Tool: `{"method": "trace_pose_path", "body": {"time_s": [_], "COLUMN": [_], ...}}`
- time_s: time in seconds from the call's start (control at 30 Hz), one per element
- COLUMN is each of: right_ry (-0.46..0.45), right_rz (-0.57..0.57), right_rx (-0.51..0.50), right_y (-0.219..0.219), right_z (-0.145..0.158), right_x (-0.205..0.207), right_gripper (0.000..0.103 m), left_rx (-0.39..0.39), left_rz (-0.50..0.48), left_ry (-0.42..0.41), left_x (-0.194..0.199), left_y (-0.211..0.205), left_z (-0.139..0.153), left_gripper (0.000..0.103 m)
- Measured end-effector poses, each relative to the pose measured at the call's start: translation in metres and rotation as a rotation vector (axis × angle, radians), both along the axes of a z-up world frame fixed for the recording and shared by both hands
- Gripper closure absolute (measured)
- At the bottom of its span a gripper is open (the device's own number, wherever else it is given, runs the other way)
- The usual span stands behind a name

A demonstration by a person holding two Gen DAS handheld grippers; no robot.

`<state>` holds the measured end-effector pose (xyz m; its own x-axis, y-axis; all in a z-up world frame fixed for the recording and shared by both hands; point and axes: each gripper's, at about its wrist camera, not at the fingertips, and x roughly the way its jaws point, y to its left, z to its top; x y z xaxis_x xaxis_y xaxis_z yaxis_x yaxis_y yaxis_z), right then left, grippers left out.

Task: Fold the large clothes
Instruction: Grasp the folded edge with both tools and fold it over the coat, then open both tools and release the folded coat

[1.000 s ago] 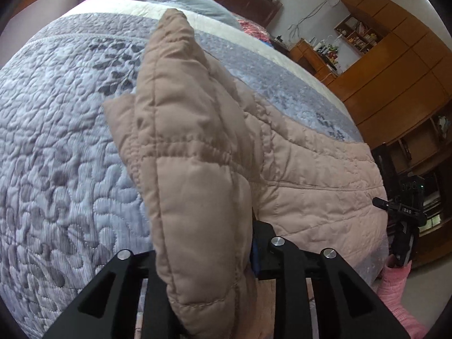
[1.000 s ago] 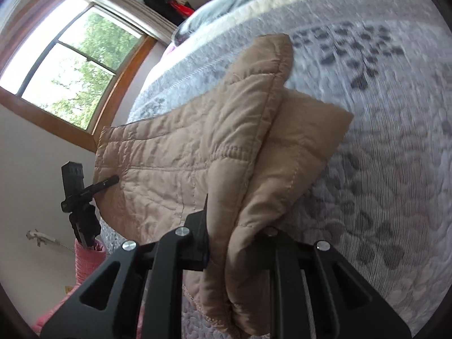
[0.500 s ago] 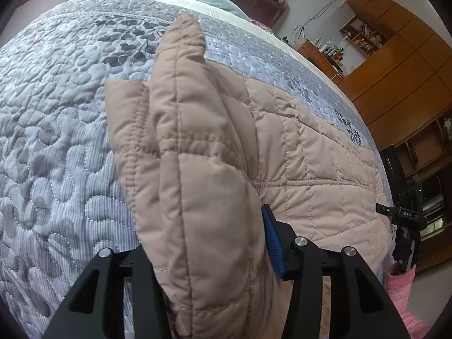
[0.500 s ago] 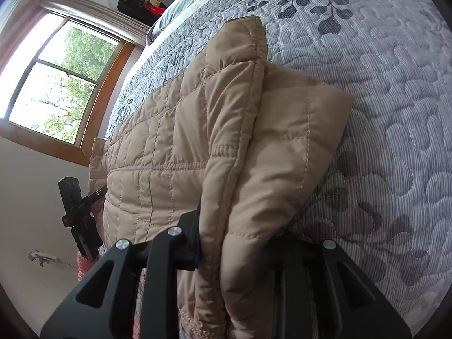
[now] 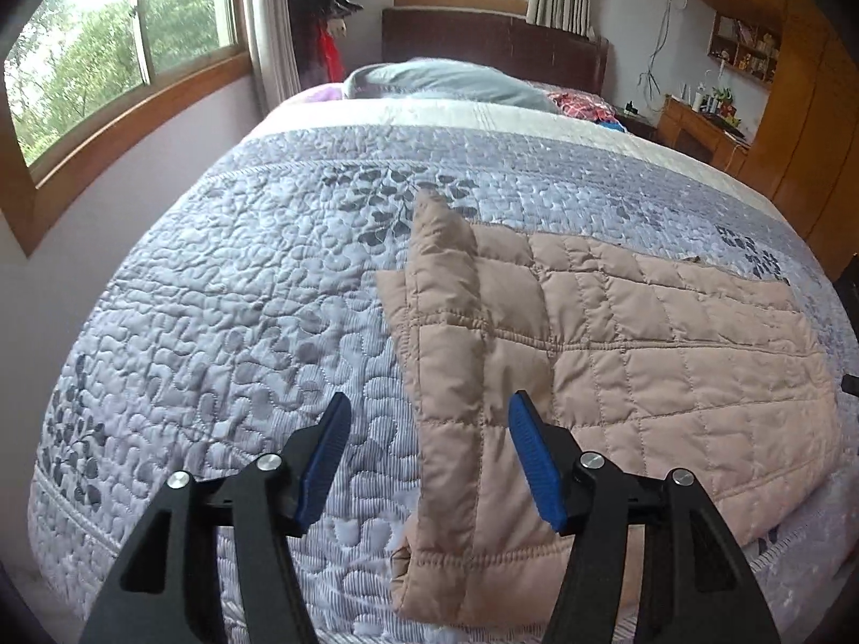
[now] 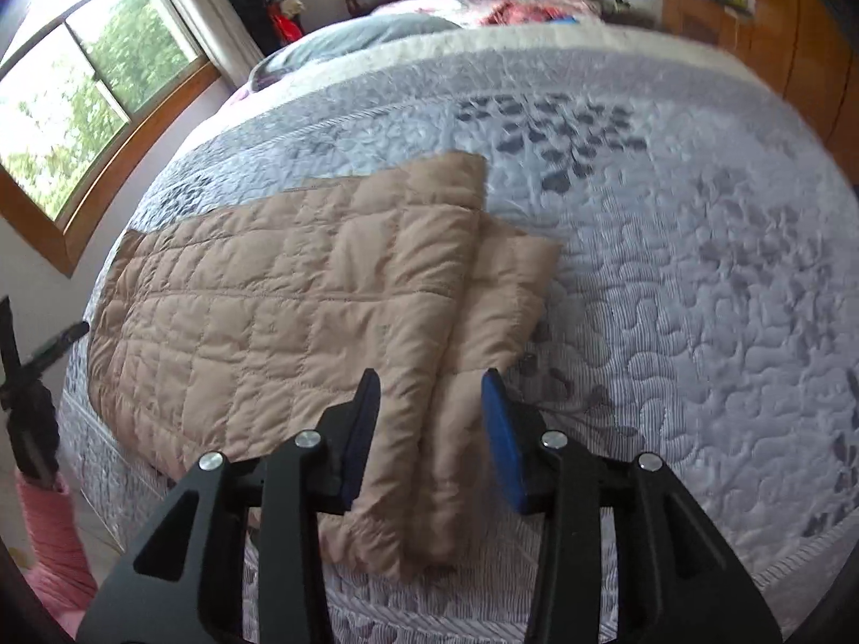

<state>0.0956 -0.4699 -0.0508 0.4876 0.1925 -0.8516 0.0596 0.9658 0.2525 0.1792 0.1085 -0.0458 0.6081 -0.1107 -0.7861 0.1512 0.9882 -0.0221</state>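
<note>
A tan quilted jacket (image 5: 633,354) is seen laid flat on the grey patterned bedspread (image 5: 225,311), near the foot edge of the bed, with one long side panel turned over onto the body so that a raised, padded ridge (image 5: 445,322) is formed along the fold. In the right wrist view the same garment (image 6: 279,311) is shown stretched out toward the window side, the doubled strip (image 6: 494,311) lying at its near end. The left gripper (image 5: 424,461) is held above the ridge with its jaws opening; the fabric lies below and between the blue pads (image 5: 531,461), but it is not pressed by them. The right gripper (image 6: 429,429) is likewise poised over the folded edge, its jaws opening and nothing pinched. A first lengthwise fold is judged to be done and just let go. The jacket is still long and wide, so further folds across its length are judged to remain, and the puffy ridge may need to be flattened before it is stacked on itself.
</note>
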Motion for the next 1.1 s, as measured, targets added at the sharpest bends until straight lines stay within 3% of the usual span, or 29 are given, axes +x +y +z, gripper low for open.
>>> {"method": "trace_pose_path", "body": {"time_s": [0.13, 0.23, 0.4, 0.63, 0.83, 1.0, 1.1], "right_ry": [0.016, 0.057, 0.125, 0.121, 0.107, 0.068, 0.09], "right_rz": [0.115, 0.154, 0.122, 0.102, 0.114, 0.143, 0.154], "right_rx": [0.063, 0.062, 0.04, 0.037, 0.042, 0.023, 0.009], "right_y": [0.026, 0.039, 0.041, 0.043, 0.044, 0.043, 0.044], "right_z": [-0.003, -0.015, -0.042, -0.067, -0.049, -0.023, -0.024], "right_x": [-0.009, -0.009, -0.009, -0.009, -0.013, -0.029, -0.032], "right_gripper": [0.08, 0.083, 0.089, 0.092, 0.086, 0.087, 0.087], "left_rx": [-0.021, -0.017, 0.046, -0.002, 0.002, -0.072, -0.145], "left_rz": [-0.045, -0.093, -0.106, -0.098, -0.055, 0.024, 0.105], "left_ry": [-0.018, -0.004, 0.04, 0.047, 0.043, 0.05, 0.073], "left_x": [-0.024, -0.033, -0.027, -0.02, -0.03, -0.055, -0.074], "left_y": [-0.018, -0.034, -0.049, -0.045, -0.041, -0.021, -0.002], "left_z": [0.002, -0.011, -0.046, -0.068, -0.055, -0.034, -0.031], "left_gripper": [0.041, 0.041, 0.041, 0.039, 0.04, 0.032, 0.029]}}
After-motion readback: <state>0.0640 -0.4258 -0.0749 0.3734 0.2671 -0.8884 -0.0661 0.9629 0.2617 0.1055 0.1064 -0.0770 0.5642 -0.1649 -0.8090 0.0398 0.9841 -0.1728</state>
